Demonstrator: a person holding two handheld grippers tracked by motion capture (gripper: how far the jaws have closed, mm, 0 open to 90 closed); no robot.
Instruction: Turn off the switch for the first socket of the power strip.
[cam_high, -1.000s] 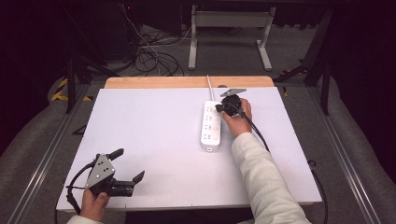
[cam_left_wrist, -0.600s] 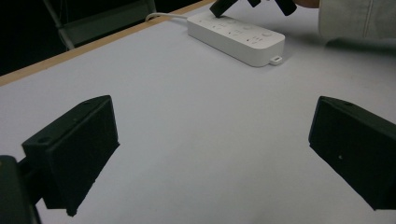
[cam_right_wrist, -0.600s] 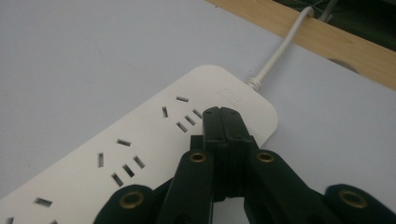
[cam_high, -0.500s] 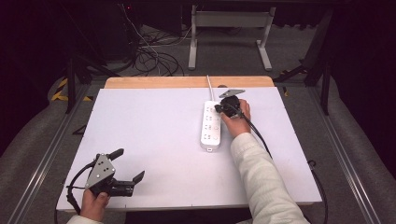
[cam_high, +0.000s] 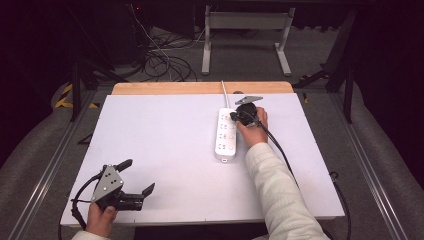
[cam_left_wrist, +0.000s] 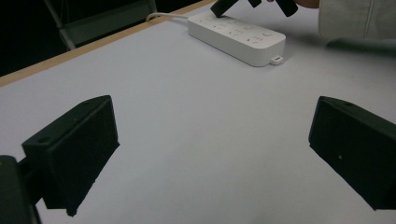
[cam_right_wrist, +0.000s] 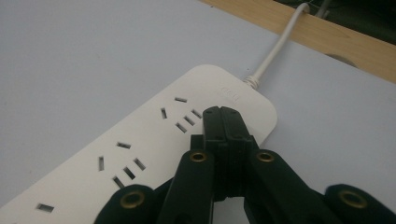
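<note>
from the high view, the long white plastic power strip (cam_high: 226, 134) lies flat on the pale white tabletop (cam_high: 165, 150), right of centre toward the far edge, its white cord (cam_high: 224, 91) running off the back. your right gripper (cam_high: 240, 114) rests at the strip's far end; your left gripper (cam_high: 135, 176) sits well apart near the front corner, jaws spread, holding nothing.

in the left gripper view, both black jaws stand wide over bare table, the power strip (cam_left_wrist: 238, 33) far off.

in the right gripper view, your jaws are pressed together, tips touching the power strip (cam_right_wrist: 140, 140) near its cord end, apparently pushing a switch there. judge the strip rigid, light, smooth and likely to slide; take it across its narrow width, not by the cord (cam_right_wrist: 275, 49).
</note>
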